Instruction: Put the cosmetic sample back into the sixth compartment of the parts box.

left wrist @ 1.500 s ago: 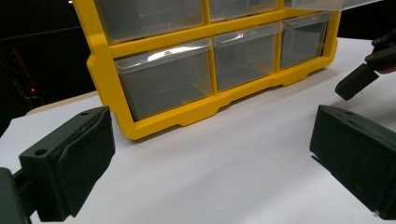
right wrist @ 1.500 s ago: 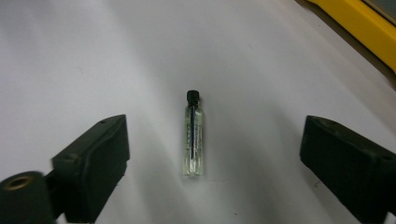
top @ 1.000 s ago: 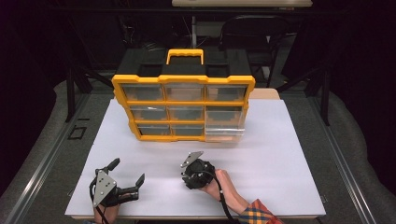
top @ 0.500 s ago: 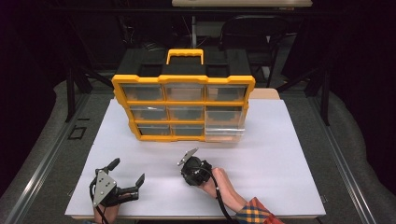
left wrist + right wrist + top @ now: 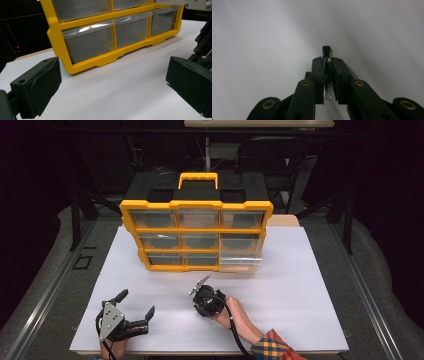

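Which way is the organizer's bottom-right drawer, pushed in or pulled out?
Pulled out. In the high view the clear bottom-right drawer juts forward past the yellow organizer frame, while the neighbouring drawers sit flush.

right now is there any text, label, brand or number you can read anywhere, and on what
None can be read.
Yellow organizer: no label or brand shows on its frame, handle or clear drawers.
White table top: blank.
Left gripper, open, and its grey plate: no markings visible.
Right gripper, shut on a small black screw in a clear sleeve: nothing printed that can be made out.
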Demonstrator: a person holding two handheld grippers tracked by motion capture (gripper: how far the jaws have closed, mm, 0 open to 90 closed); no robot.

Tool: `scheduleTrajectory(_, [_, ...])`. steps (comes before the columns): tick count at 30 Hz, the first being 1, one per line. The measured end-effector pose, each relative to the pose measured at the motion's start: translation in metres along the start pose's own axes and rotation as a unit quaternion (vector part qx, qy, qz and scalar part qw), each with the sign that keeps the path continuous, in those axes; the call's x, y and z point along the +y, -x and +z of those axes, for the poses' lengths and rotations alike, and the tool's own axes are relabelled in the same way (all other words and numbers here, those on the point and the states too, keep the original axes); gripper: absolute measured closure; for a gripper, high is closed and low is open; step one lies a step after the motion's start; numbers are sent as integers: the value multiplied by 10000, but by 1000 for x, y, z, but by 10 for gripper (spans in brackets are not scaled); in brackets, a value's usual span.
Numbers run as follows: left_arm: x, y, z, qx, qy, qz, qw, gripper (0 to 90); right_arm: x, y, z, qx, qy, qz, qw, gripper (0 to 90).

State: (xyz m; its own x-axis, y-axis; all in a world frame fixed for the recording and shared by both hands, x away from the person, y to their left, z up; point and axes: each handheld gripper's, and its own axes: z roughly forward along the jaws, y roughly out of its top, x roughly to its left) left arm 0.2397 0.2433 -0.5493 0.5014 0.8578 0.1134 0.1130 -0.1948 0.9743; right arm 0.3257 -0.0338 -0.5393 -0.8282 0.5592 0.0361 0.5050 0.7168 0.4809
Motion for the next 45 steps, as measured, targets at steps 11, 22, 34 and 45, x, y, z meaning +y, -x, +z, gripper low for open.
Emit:
scheduleTrajectory(11, [0,0,-1,3,2,15,10000,1,-1,4,-12,-13,-54,-112,9999,810])
scheduleTrajectory(22, [0,0,-1,13,3,2,10000,1,-5,9,-24,-59,-54,-163,9998,809])
scheduleTrajectory(34, [0,0,-1,5,-3,21,10000,1,-13,16,-34,-95,-80,-197,9997,810])
scheduleTrajectory(45, [0,0,-1,2,4,9,10000,1,-20,23,-43,-131,-95,-163,9997,810])
